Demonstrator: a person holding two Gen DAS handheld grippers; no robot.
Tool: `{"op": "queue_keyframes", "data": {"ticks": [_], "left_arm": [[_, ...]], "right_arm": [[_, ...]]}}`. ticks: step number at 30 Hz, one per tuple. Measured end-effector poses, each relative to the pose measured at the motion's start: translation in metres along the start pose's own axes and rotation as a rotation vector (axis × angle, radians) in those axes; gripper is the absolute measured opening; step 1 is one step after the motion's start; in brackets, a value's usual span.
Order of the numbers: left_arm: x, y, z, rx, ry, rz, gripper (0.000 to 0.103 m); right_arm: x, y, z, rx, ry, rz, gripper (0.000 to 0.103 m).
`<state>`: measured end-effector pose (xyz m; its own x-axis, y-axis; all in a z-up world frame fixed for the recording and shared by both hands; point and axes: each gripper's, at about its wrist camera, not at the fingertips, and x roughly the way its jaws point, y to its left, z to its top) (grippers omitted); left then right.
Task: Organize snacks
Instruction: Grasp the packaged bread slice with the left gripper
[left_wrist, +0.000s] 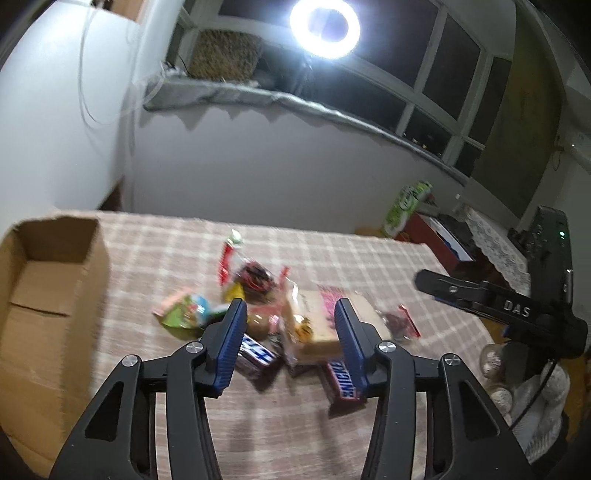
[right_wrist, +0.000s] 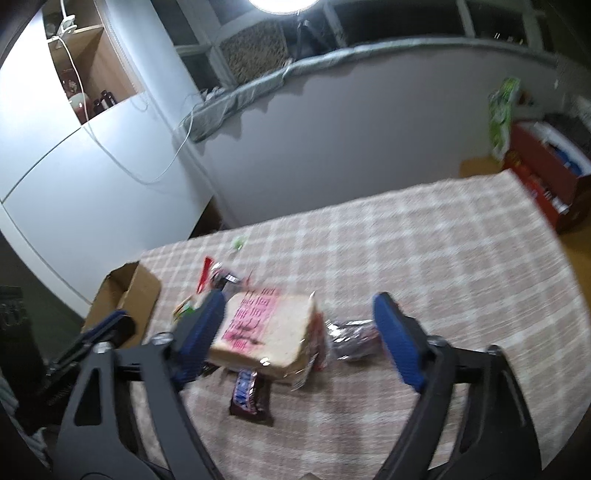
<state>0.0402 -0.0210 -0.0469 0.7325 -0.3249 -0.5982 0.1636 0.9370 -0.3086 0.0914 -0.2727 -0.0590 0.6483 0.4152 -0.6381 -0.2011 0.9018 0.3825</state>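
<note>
Two Snickers bars (left_wrist: 341, 380) beside pink-lettered bread bag (right_wrist: 264, 328)

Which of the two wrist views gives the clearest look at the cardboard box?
The left wrist view: the cardboard box fills the left side, with its open top and the flaps inside showing. In the right wrist view the cardboard box is small and its lower part sits behind the left gripper.

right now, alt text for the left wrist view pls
The left gripper, jaws open and holding nothing, hangs over a snack pile on a checked tablecloth. An open cardboard box sits at the left and the right gripper comes in from the right. A bright ring light glares in front of dark windows.
</note>
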Motion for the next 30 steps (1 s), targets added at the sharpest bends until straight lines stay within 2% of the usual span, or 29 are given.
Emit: {"op": "queue_keyframes", "data": {"ticks": [2, 8, 14, 24, 30], "left_arm": [[0.008, -0.001, -0.002, -0.01, 0.023, -0.022, 0.039], [0.033, -0.003, -0.007, -0.027, 0.097, -0.078, 0.038], [0.049, 0.004, -0.008, -0.072, 0.141, -0.103, 0.037], [0.062, 0.004, -0.011, -0.051, 0.169, -0.087, 0.037], [0.067, 0.002, -0.01, -0.039, 0.171, -0.087, 0.037]], "right_arm": [[0.009, -0.003, -0.001, 0.022, 0.042, 0.041, 0.07], [0.031, -0.006, -0.005, 0.049, 0.123, 0.104, 0.058], [0.047, -0.013, -0.008, 0.093, 0.18, 0.118, 0.058], [0.066, -0.018, -0.012, 0.129, 0.242, 0.166, 0.056], [0.072, -0.018, -0.013, 0.131, 0.253, 0.157, 0.053]]}}
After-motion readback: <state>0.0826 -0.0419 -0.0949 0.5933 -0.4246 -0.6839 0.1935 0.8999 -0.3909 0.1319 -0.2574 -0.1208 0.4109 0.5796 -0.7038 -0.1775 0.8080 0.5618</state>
